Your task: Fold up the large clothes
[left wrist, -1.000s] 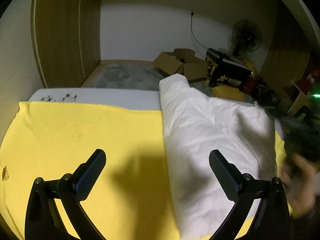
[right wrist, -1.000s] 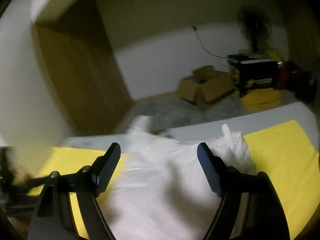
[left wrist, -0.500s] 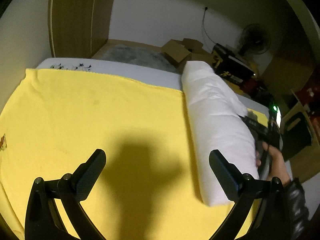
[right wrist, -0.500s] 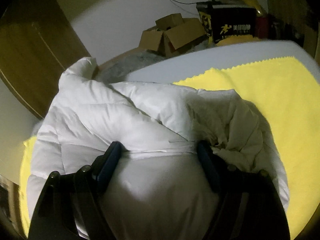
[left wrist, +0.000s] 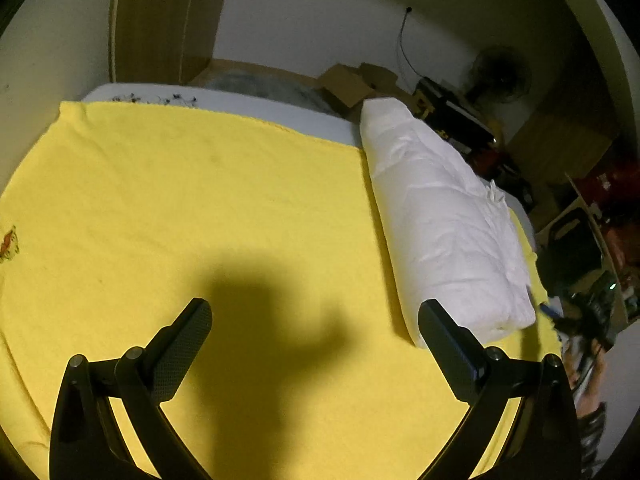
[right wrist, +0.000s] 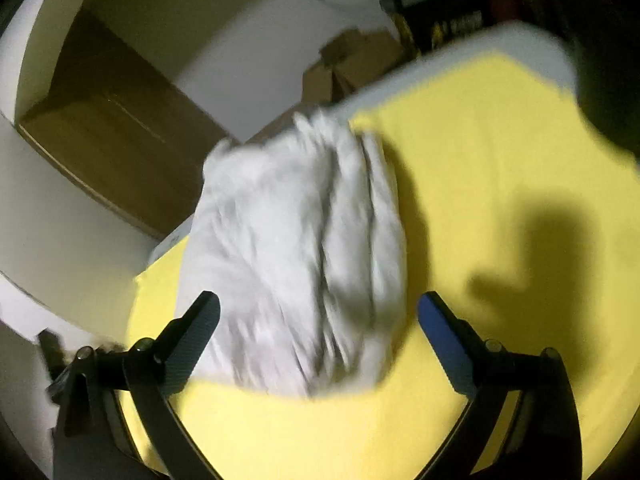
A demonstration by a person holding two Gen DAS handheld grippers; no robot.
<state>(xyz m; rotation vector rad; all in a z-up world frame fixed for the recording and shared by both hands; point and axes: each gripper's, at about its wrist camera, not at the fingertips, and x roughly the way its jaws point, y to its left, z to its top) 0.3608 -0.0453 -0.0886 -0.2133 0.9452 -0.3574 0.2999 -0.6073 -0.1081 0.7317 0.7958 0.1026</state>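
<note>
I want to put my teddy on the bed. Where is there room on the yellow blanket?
The widest bare patch of the yellow blanket runs from the folded white puffy jacket across to the blanket's far side, ahead of the open left gripper. The jacket's side is crowded: only a thin yellow strip shows before the mattress edge.

Folded garment (left wrist: 440, 216): plain white, at right of the left-wrist frame.
Blanket (left wrist: 200, 208): bright yellow, small orange motif at its left edge.
Mattress (left wrist: 240, 104): pale grey-white, dark print at upper left.
Wardrobe (left wrist: 160, 20): brown wood.
Gripper fingers (left wrist: 188, 344): black.
</note>
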